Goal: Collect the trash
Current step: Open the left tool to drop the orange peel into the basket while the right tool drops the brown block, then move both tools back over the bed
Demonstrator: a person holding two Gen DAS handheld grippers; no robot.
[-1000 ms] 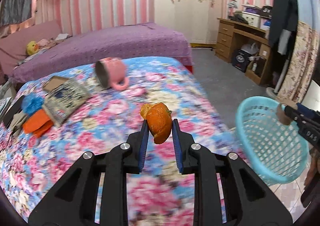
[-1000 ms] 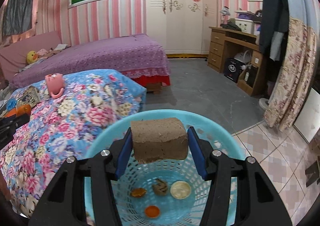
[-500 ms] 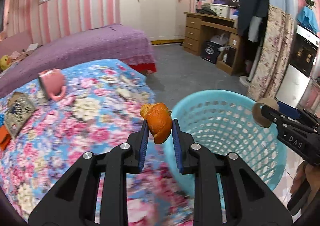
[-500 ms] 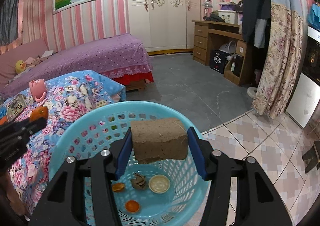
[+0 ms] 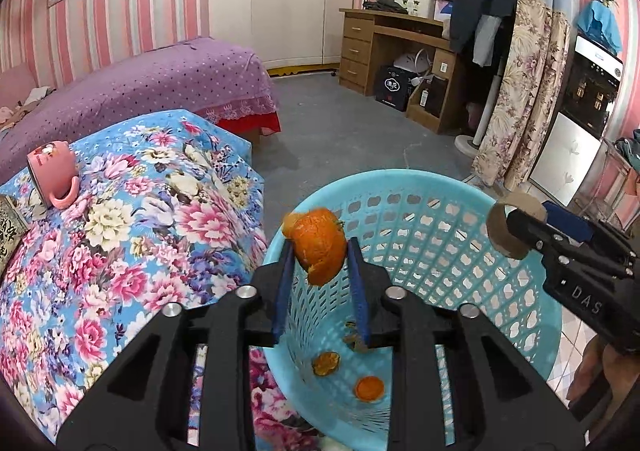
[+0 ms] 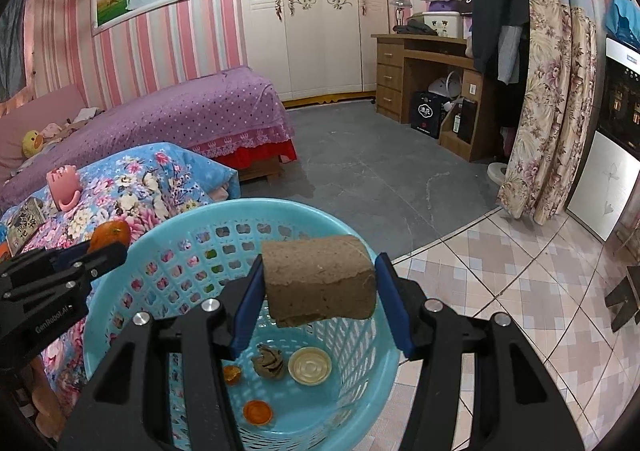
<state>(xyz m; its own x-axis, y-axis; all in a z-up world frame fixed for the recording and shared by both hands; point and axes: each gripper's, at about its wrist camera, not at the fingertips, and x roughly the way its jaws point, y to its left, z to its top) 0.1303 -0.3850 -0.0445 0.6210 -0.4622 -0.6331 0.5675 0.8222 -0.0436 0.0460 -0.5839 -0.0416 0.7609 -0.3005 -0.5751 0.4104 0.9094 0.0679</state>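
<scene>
My left gripper (image 5: pixel 318 251) hangs over the near rim of the light blue basket (image 5: pixel 440 211). Its jaws are opening, and the orange peel (image 5: pixel 320 247) still sits between the fingertips, with a thin gap by the right pad. My right gripper (image 6: pixel 320 263) is shut on a brown cardboard roll (image 6: pixel 320 283) above the same basket (image 6: pixel 280 207). In the left wrist view that roll (image 5: pixel 506 229) is over the basket's right rim. On the basket floor lie small peel pieces (image 6: pixel 258 411), a crumpled scrap (image 6: pixel 270 361) and a white lid (image 6: pixel 310 365).
A table with a blue floral cloth (image 5: pixel 140 235) stands left of the basket, with a pink mug (image 5: pixel 52 175) lying on it. Behind it are a purple bed (image 5: pixel 160 79), a wooden desk (image 5: pixel 384 47) and a floral curtain (image 5: pixel 520 91). Tiled floor (image 6: pixel 500 271) lies to the right.
My left gripper has carried the peel rightwards from above the floral table to over the basket, and its jaws have widened slightly. The right gripper still holds the roll over the basket.
</scene>
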